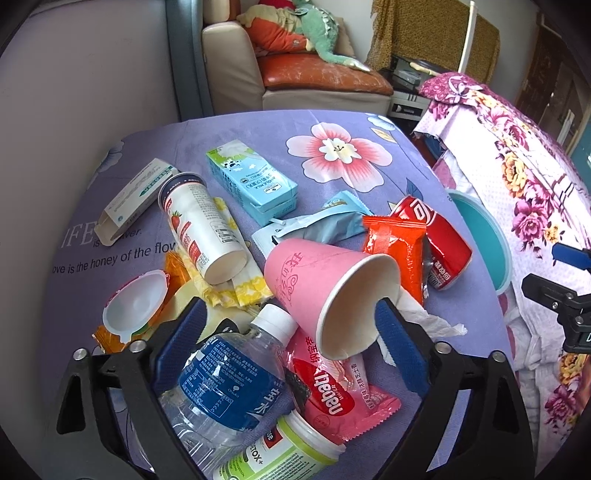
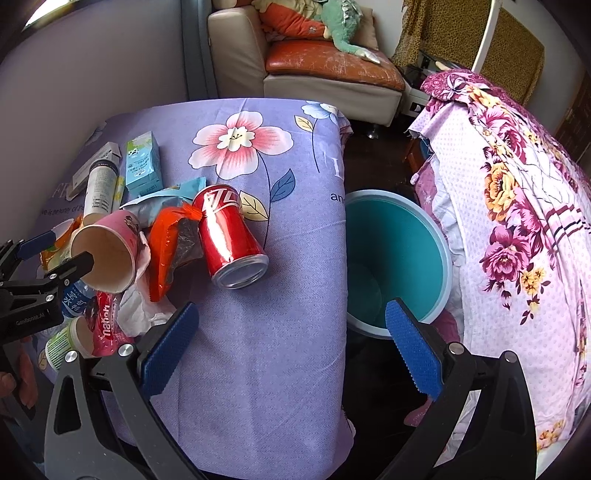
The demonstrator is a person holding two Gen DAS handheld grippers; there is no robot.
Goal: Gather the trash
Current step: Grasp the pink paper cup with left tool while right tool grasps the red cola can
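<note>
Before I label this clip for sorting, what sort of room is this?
Probably a living room or bedroom at home: an armchair with soft toys, a table under a flowery cloth, and a bin beside it.

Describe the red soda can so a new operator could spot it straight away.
Start at the purple floral tablecloth and find the litter heap on its left half. The red soda can lies on its side at the heap's right edge, nearest the teal bin on the floor beside the table. It is the only shiny metal piece, red with white lettering, touching an orange wrapper.
</note>
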